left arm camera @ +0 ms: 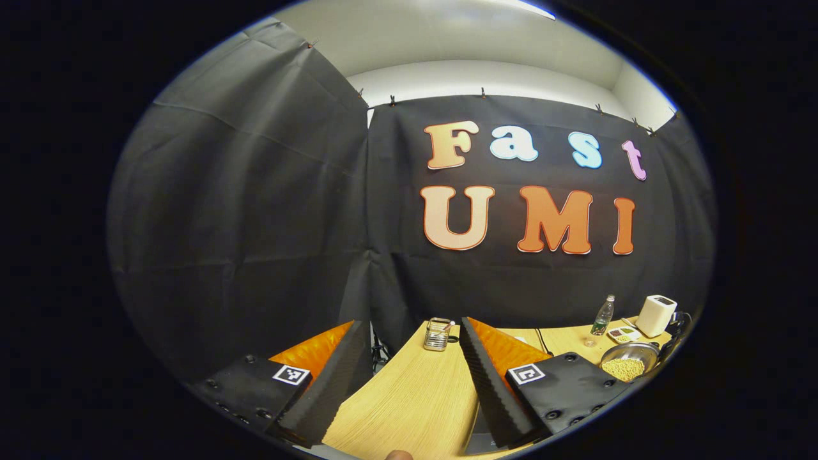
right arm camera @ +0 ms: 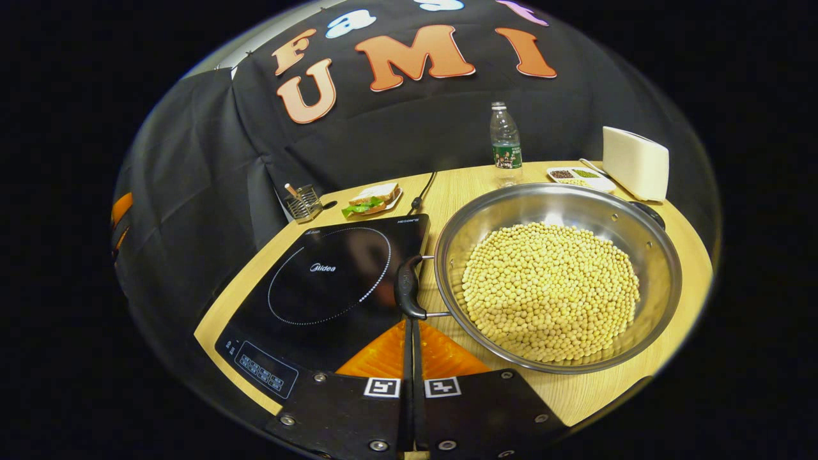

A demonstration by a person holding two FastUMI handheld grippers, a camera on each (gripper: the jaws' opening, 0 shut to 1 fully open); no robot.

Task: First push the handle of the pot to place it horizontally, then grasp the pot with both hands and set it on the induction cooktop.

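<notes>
Two jobs wait. The right gripper [right arm camera: 410, 326], clenched on nothing, touches the handle [right arm camera: 408, 287] of the pot [right arm camera: 556, 281] beside the cooktop [right arm camera: 326, 281]; push gently sideways. The left gripper [left arm camera: 409, 377] hangs released.

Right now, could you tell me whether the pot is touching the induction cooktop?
Cannot tell. In the right gripper view the pot sits beside the induction cooktop; its handle overlaps the cooktop's edge, hiding any gap.

Recording booth — black cloth wall [left arm camera: 255, 211], kitchenware table [right arm camera: 690, 255].
</notes>
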